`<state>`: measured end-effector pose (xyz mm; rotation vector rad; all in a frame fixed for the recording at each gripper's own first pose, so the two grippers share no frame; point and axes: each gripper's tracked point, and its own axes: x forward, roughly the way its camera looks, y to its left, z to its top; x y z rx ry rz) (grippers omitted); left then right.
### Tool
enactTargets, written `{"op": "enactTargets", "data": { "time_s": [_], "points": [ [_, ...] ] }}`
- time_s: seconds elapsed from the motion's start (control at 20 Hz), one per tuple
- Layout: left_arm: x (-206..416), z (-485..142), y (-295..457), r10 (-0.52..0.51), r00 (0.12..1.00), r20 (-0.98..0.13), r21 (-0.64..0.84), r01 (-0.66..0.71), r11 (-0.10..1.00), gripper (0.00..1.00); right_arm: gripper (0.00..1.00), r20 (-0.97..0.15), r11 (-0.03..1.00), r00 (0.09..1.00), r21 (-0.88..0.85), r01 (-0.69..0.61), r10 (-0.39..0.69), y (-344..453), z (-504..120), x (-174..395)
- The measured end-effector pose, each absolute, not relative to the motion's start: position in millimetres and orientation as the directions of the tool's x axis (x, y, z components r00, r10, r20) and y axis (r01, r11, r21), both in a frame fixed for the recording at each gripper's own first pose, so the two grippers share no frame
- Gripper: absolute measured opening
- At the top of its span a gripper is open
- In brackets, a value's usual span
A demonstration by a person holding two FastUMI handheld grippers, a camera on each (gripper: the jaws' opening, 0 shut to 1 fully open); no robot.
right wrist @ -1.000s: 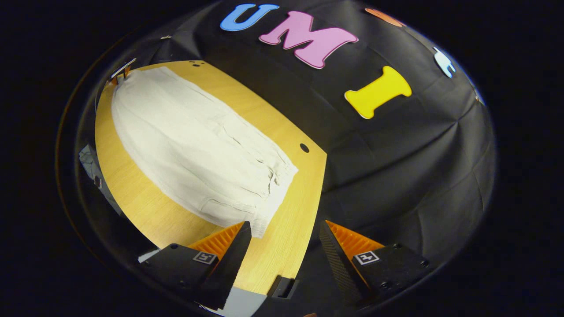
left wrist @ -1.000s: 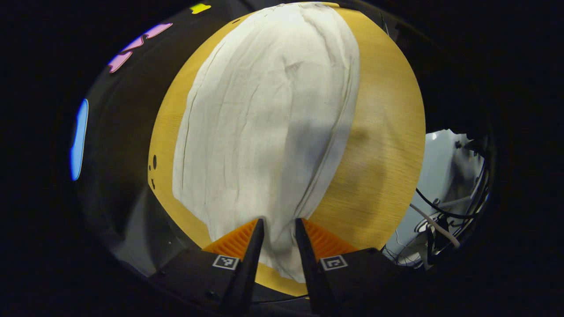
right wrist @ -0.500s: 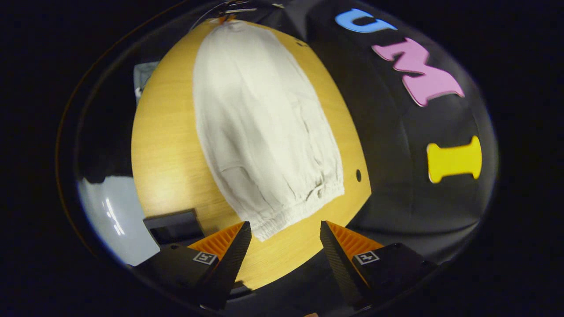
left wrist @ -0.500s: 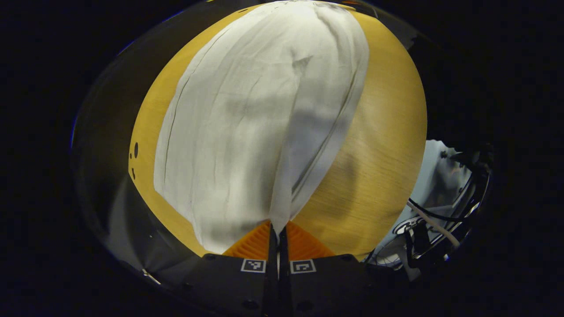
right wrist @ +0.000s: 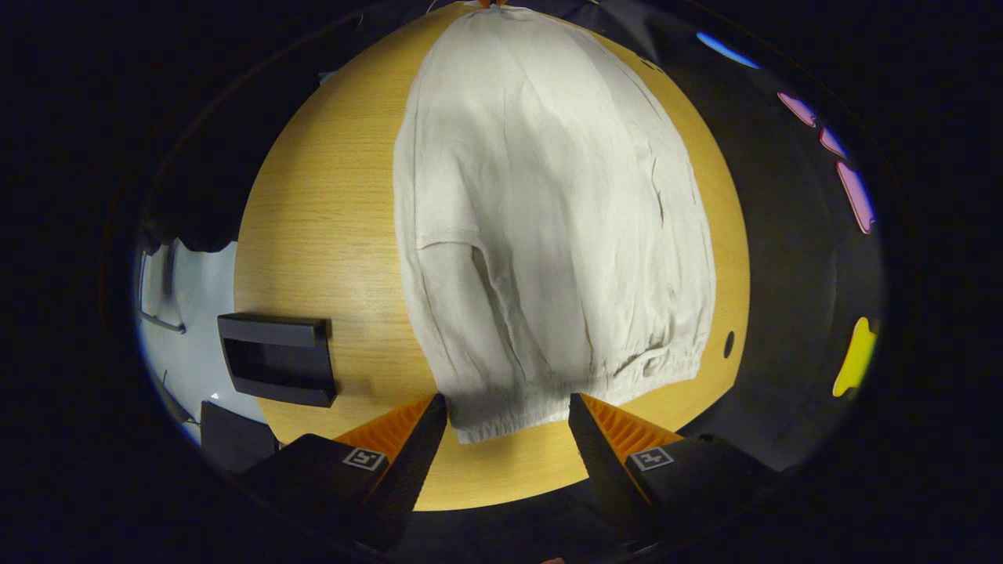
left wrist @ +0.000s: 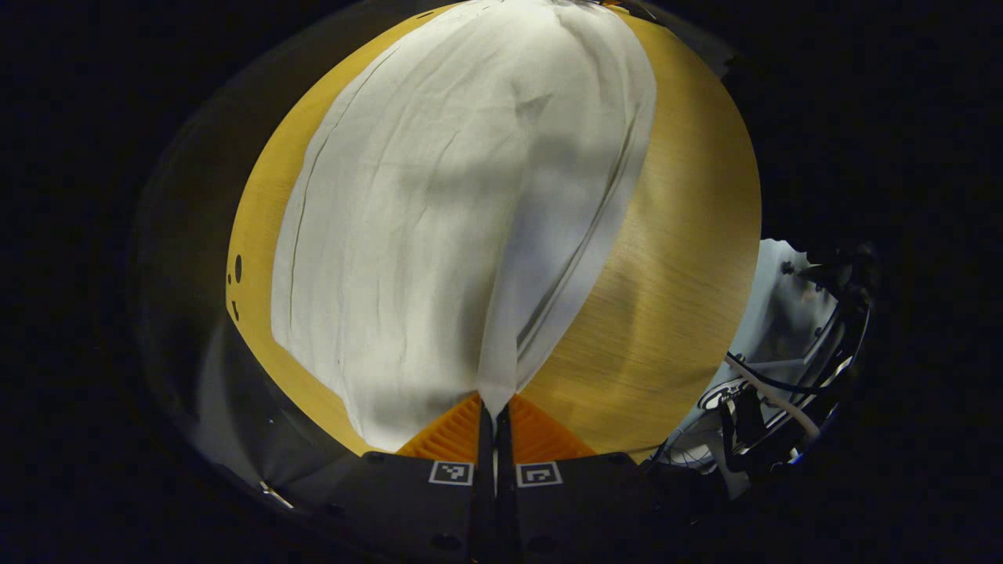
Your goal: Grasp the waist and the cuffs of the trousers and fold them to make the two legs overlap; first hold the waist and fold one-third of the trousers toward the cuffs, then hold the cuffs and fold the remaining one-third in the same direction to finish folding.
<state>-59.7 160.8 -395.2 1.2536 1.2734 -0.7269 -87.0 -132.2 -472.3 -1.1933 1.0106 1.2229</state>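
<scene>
The left tongs pinch the cuff end of the trousers, which stretch lengthwise straight ahead on the table. The right tongs gape wide, empty, at the waist.

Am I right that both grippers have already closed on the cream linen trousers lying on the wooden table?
Only partly. The left gripper is shut on the cream linen trousers at the cuff end, but the right gripper view shows the right gripper open, jaws apart around the elastic waistband on the wooden table.

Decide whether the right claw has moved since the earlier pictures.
Yes. The right claw swung from beside the trousers' waist corner to face the waistband squarely, open.
</scene>
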Motion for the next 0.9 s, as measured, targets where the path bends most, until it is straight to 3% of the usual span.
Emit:
{"op": "enactTargets", "data": {
  "time_s": [0.15, 0.25, 0.3, 0.35, 0.4, 0.55, 0.9],
  "points": [
    [-58.7, -395.6, 158.5, 0.223, 0.225, -0.949, 0.279, 0.927, 0.249, 0.05, 0.89, -0.994, 0.048, -0.037, 0.043, -0.998, 0.107, -136.1, -478.0, -95.0],
    [-58.5, -396.2, 158.6, 0.221, 0.230, -0.948, 0.284, 0.924, 0.256, 0.05, 0.79, -0.990, 0.068, -0.033, 0.043, -0.997, 0.135, -129.5, -477.4, -88.1],
    [-58.2, -396.1, 158.9, 0.218, 0.231, -0.948, 0.286, 0.920, 0.267, 0.05, 0.73, -0.990, 0.073, 0.020, -0.009, -0.997, 0.142, -127.4, -475.8, -78.1],
    [-58.2, -396.1, 158.7, 0.216, 0.232, -0.948, 0.288, 0.915, 0.281, 0.06, 0.39, -0.988, 0.080, 0.076, -0.066, -0.995, 0.136, -127.3, -476.4, -69.7],
    [-58.2, -395.9, 158.8, 0.215, 0.234, -0.948, 0.291, 0.911, 0.293, 0.05, 0.20, -0.984, 0.072, 0.108, -0.099, -0.993, 0.139, -127.6, -477.7, -71.1],
    [-55.7, -395.7, 160.8, 0.222, 0.265, -0.938, 0.326, 0.893, 0.310, 0.06, 0.15, -0.985, 0.102, 0.100, -0.086, -0.991, 0.139, -129.5, -479.3, -71.9],
    [-44.9, -381.2, 157.4, 0.190, 0.360, -0.913, 0.406, 0.768, 0.495, 0.06, 0.15, -0.954, 0.439, 0.193, -0.076, -0.895, 0.230, -121.6, -431.8, -45.8]
  ]
}}
